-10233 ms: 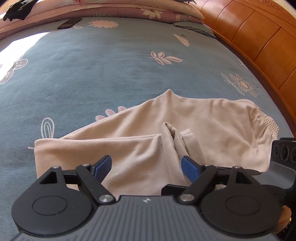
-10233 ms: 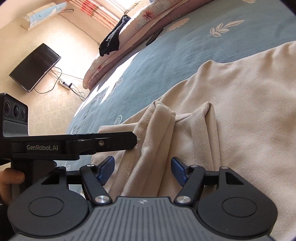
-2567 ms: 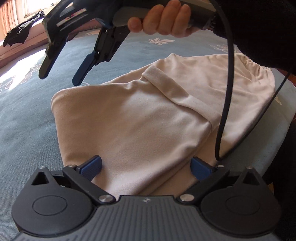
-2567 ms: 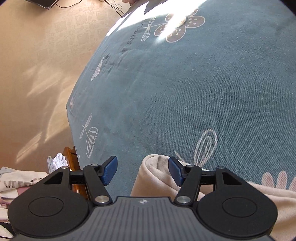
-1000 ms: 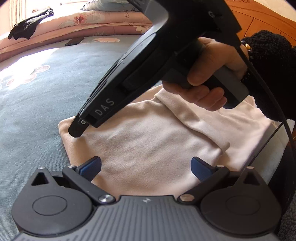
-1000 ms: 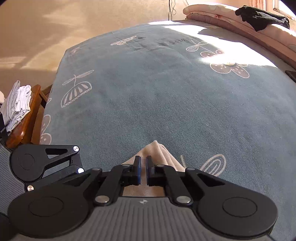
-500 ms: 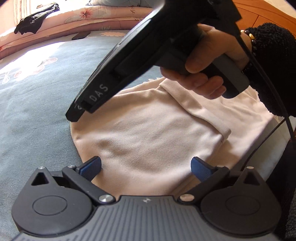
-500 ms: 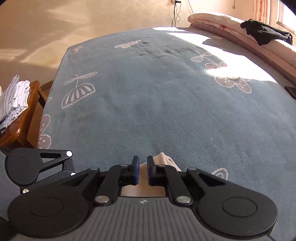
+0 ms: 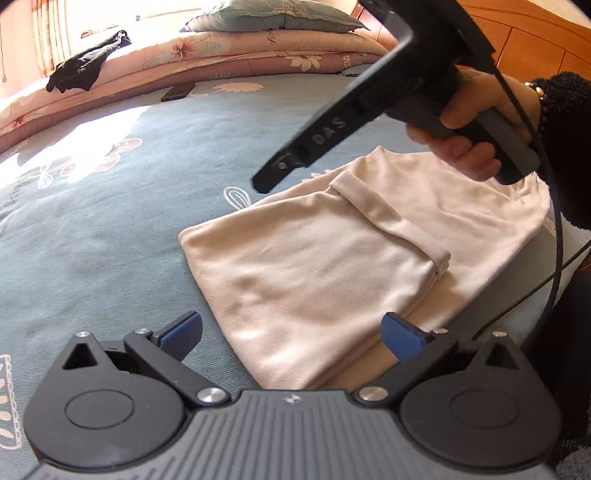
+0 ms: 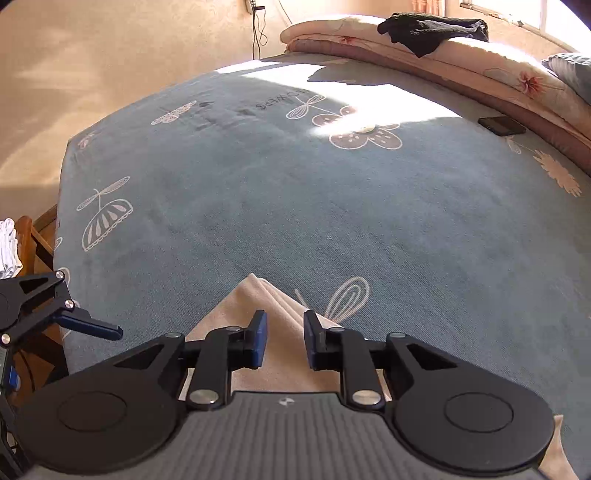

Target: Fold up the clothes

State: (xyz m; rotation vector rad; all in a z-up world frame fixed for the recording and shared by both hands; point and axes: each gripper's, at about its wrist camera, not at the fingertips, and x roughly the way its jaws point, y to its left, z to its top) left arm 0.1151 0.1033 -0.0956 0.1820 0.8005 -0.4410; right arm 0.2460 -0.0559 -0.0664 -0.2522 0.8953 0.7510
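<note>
A beige garment [image 9: 314, 266] lies folded on the blue bedspread [image 9: 110, 221], with a hem band running across its top layer. My left gripper [image 9: 291, 328] hovers open over its near edge, nothing between the fingers. A hand [image 9: 472, 147] holds my right gripper [image 9: 266, 181] above the garment's far corner. In the right wrist view that gripper [image 10: 285, 339] has its jaws opening; the garment's corner [image 10: 258, 295] lies below the gap, and the pads do not press on it. One finger [image 10: 92, 326] of the left gripper shows at the lower left.
Folded quilts [image 9: 240, 48] with a black garment [image 9: 85, 70] and a pillow [image 9: 273, 18] line the far side. A dark phone [image 9: 177, 91] lies on the bedspread. A wooden headboard [image 9: 535, 40] stands at the right. A wooden chair [image 10: 26, 236] stands off the bed's corner.
The right gripper's jaws have parted and let go of the garment's corner. Both grippers have lifted and drawn back from the garment, which now lies flat.
</note>
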